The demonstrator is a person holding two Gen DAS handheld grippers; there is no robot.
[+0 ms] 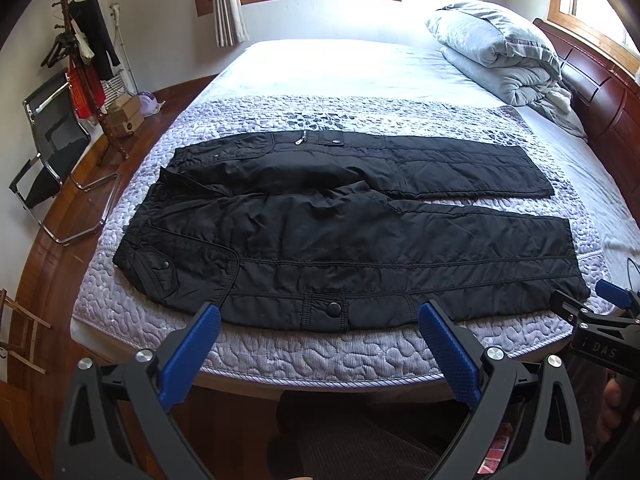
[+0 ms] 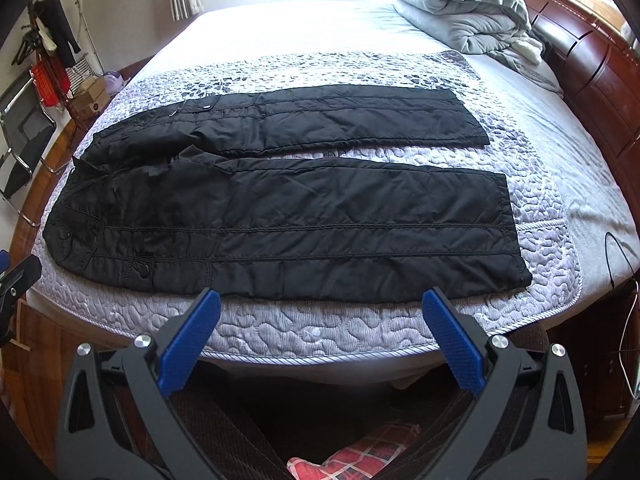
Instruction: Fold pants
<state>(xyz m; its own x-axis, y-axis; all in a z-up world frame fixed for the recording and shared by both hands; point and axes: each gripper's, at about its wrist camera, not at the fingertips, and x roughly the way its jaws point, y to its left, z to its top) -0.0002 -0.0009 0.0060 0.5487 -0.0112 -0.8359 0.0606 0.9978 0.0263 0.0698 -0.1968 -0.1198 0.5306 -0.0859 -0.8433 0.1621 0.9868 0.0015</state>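
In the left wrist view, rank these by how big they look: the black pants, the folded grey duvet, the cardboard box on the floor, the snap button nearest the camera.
Largest to smallest as they appear:
1. black pants
2. folded grey duvet, though it lies farther from the camera, so it looks smaller than it is
3. cardboard box, also far off
4. snap button

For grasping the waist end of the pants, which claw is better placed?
Left. The left claw faces the pants near the waistband side; the right claw sits toward the leg hems. Both are open.
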